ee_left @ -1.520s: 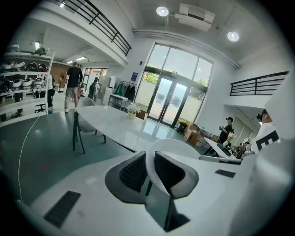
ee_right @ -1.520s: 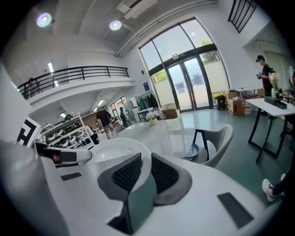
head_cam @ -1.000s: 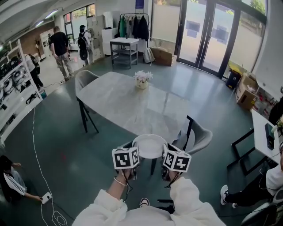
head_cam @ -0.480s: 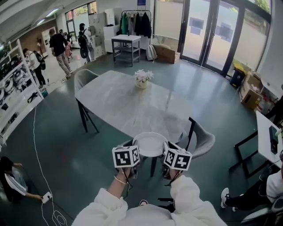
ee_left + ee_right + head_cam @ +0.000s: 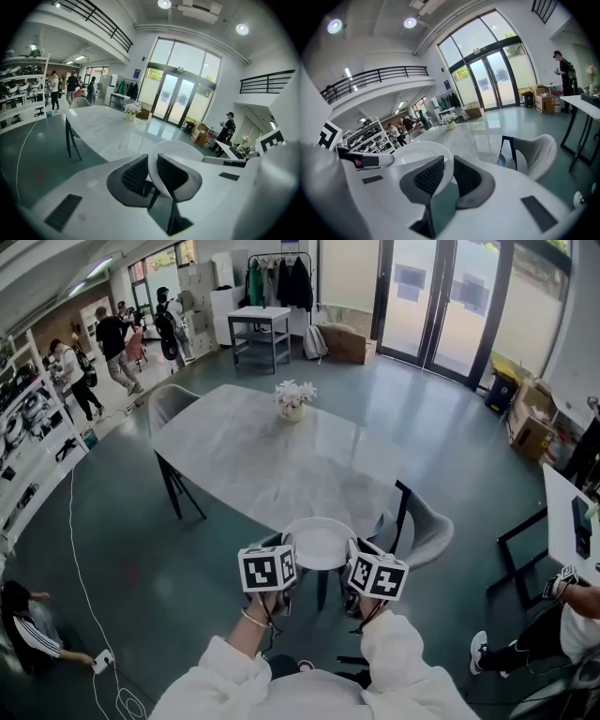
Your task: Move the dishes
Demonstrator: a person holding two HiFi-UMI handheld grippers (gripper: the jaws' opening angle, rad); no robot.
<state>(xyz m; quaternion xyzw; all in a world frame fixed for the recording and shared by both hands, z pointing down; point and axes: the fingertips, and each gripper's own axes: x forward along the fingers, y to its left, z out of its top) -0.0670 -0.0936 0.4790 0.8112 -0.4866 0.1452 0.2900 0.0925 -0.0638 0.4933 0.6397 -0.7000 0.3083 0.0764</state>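
Plate (image 5: 319, 545): white, shallow, apparently empty, carried in the air between both tools.

Left hand-held gripper (image 5: 152, 174): jaws closed on the plate's left rim, which runs edge-on between the dark ribbed pads.

Right hand-held gripper (image 5: 445, 176): jaws likewise clamped on the opposite rim. The plate is held roughly level.

Change noted: across the last second the grip is unaltered on both sides, and the plate has been brought forward toward the table (image 5: 253, 451). In the head view it was short of the table's near end. It now overlaps that near edge, and the whole table sits closer in view.

Judgement: this is the carrying stage, with the set-down not yet begun. The next step calls for clearing the near edge of the table before lowering.

Surroundings: a flower pot (image 5: 293, 399) stands toward the far end of the table. A grey chair (image 5: 427, 531) is drawn up at the near end, beside the plate's path. No other dishes are visible on the table.

Limits of observation:
- In the head view the marker cubes (image 5: 267, 570) cover both sets of jaws, so the grip is read from the gripper views only.
- Whether the plate is already above the table surface or just short of it cannot be settled.
- The plate's underside is unseen.
- The chair directly below the plate is largely hidden.
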